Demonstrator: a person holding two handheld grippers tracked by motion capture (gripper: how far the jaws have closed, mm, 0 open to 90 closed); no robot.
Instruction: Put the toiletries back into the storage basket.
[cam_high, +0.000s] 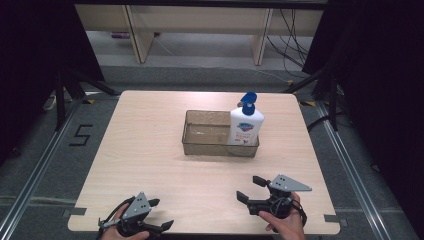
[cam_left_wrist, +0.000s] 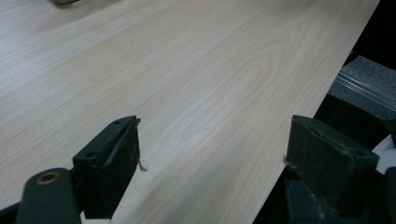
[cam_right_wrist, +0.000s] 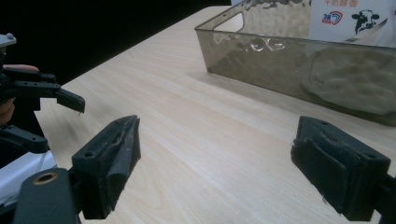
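At six o'clock on the bench (cam_high: 150, 150), both the left hand-held gripper (cam_high: 159, 214) and the right hand-held gripper (cam_high: 251, 188) rest spread apart, empty; the pump bottle (cam_high: 246, 125) already stands in the tray (cam_high: 200, 148), so nothing appears begun.

The bottle (cam_right_wrist: 355, 21) is cut off by the top edge in the right gripper view, its lower part blurred behind the tinted bin (cam_right_wrist: 289, 60) wall, label text unreadable.

table (cam_high: 150, 165) | tinted bin (cam_high: 200, 146) centre | pump bottle (cam_high: 246, 126) apparently inside, right end
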